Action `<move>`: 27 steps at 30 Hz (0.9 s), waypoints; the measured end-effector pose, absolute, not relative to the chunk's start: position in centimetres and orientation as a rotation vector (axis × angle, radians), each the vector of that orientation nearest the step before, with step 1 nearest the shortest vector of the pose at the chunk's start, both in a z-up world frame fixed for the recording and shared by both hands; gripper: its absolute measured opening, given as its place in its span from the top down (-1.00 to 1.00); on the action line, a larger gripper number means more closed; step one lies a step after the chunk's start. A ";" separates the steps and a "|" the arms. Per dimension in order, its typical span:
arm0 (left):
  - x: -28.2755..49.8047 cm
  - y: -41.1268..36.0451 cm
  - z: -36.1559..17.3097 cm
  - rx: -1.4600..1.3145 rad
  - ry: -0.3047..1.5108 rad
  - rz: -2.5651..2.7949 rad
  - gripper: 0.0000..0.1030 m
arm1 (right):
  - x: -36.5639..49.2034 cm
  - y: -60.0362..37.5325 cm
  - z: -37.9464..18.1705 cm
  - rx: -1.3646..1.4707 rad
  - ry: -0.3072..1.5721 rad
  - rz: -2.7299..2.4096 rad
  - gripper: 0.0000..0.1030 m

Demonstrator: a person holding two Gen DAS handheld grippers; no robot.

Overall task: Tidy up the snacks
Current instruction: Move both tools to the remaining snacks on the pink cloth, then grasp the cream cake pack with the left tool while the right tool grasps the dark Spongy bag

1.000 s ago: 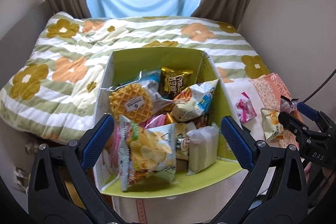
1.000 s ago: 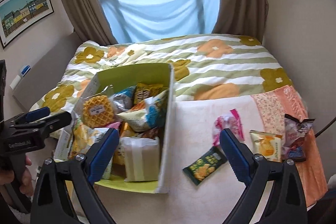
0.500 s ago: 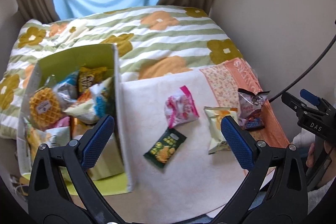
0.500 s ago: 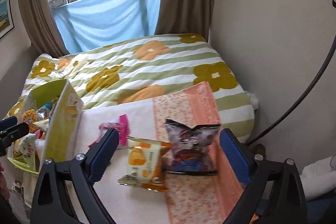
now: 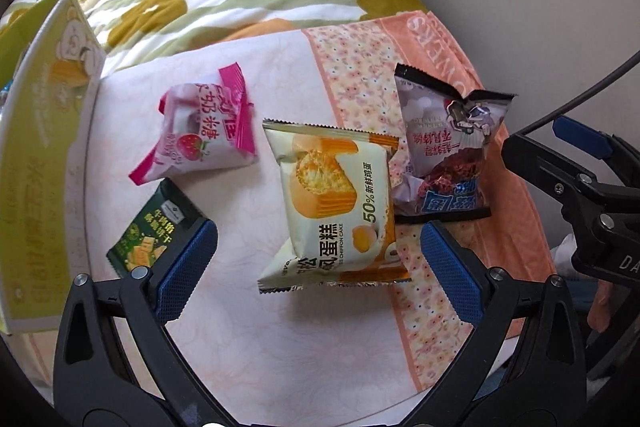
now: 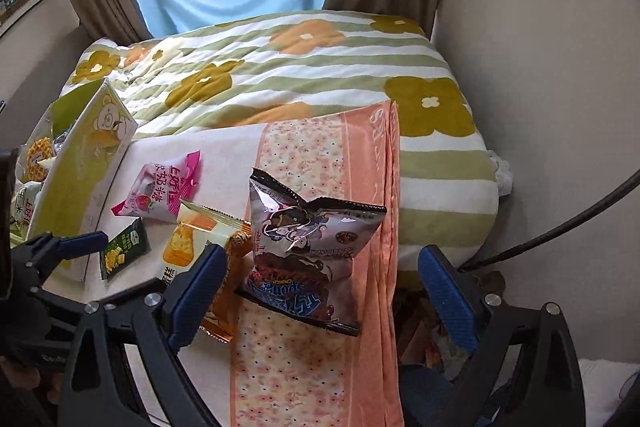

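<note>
- Left wrist view: chiffon cake pack [image 5: 334, 203], cream/orange, reads "50%" and "CHIFFON CAKE", lies on towel [image 5: 280, 327] btwn fingers of left gripper [image 5: 318, 267], spread wide, empty.
- Right gripper [image 6: 320, 287] wide apart, empty, over purple snack bag [image 6: 308, 251].

Reading the wrappers: the cream-and-orange cake packet [image 5: 334, 203] shows "50%" beside Chinese characters, with "CHIFFON CAKE" in small capitals along its lower half. The crinkled purple-and-black snack bag [image 6: 308, 251] carries "CRUNCH" in small letters above a blue logo, seen upside down and not legible. The peach floral towel [image 5: 432, 39] has woven letters reading "WERS". The pink-and-white strawberry candy packet [image 5: 200, 135] and dark green cracker packet [image 5: 156, 235] bear only Chinese characters.
</note>
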State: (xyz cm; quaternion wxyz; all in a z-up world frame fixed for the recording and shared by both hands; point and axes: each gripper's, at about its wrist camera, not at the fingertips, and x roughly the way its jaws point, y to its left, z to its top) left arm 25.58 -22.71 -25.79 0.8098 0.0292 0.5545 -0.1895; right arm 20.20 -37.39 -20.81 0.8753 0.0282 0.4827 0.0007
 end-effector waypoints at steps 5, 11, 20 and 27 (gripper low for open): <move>26.0 -23.4 -28.0 0.042 1.202 -0.383 -0.96 | 21.0 -37.2 -22.8 0.056 1.020 0.020 -0.85; 26.7 -24.4 -29.4 0.066 1.208 -0.375 -0.95 | 21.9 -36.9 -24.2 0.046 1.034 0.059 -0.85; 27.3 -25.1 -30.7 0.064 1.239 -0.426 -0.27 | 22.5 -37.1 -25.5 0.065 1.053 0.072 -0.84; 27.2 -24.5 -30.5 0.047 1.233 -0.444 -0.22 | 22.8 -36.6 -26.2 0.056 1.062 0.086 -0.76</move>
